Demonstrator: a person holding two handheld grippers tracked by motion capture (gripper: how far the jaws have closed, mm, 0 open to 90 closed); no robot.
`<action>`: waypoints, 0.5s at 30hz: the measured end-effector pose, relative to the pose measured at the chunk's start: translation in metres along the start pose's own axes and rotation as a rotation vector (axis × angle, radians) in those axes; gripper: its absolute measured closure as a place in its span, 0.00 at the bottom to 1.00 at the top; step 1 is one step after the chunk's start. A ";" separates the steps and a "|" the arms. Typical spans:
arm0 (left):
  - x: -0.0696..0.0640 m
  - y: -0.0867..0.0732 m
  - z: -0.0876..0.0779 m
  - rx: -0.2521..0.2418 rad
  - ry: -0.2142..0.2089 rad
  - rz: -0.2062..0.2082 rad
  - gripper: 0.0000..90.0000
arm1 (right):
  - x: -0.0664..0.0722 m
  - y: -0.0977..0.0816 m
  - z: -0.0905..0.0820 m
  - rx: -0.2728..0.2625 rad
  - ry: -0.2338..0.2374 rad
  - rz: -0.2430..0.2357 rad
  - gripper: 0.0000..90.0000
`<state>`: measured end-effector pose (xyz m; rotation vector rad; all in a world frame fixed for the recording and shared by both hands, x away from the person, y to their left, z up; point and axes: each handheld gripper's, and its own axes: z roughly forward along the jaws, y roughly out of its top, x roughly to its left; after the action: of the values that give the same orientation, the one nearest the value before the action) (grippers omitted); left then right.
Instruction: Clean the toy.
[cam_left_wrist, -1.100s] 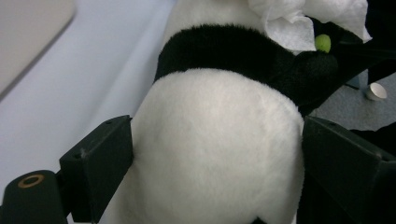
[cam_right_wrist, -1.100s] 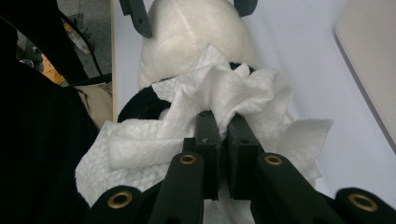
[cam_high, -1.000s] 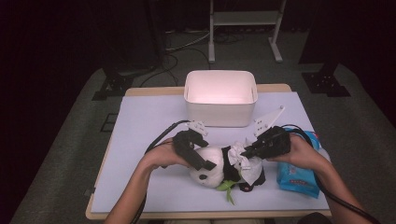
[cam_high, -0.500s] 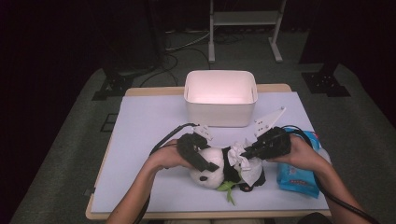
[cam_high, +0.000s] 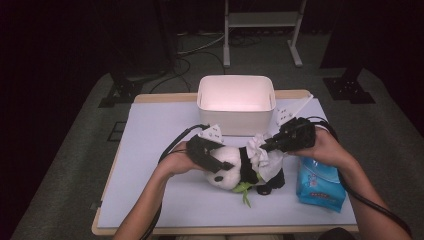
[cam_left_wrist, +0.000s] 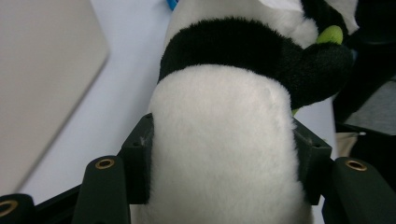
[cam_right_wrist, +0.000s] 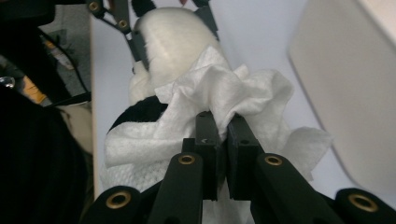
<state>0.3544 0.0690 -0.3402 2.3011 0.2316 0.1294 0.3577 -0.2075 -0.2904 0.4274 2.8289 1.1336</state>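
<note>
A dim lab: metal stand legs (cam_high: 260, 30), floor cables (cam_high: 192, 52), grey carpet.

**Hidden and Cut Off**

The white tissue (cam_high: 263, 152) covers part of the panda toy (cam_high: 235, 167). In the left gripper view the toy's head is cut by the near edge. The blue pack's (cam_high: 320, 182) print is unreadable.

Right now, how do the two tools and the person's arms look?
Both tools are black. The left tool and the right tool each carry a grey three-cornered plate on top and trail a black cable. In the gripper views, the jaws are black bars with brass-coloured rivets and square pads. The forearms are bare, with no sleeves in view.
</note>
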 end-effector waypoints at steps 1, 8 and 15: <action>0.000 0.001 0.000 -0.002 0.012 0.009 0.43 | -0.004 0.002 -0.002 -0.003 -0.004 0.000 0.93; 0.002 -0.012 0.012 -0.005 -0.016 -0.032 0.40 | -0.017 -0.001 0.013 0.042 0.008 0.044 0.93; 0.001 -0.018 0.012 0.019 -0.049 -0.109 0.22 | -0.012 -0.007 0.027 0.033 0.060 0.047 0.94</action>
<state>0.3551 0.0726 -0.3613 2.3016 0.3340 0.0159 0.3717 -0.1973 -0.3149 0.4720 2.9076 1.1288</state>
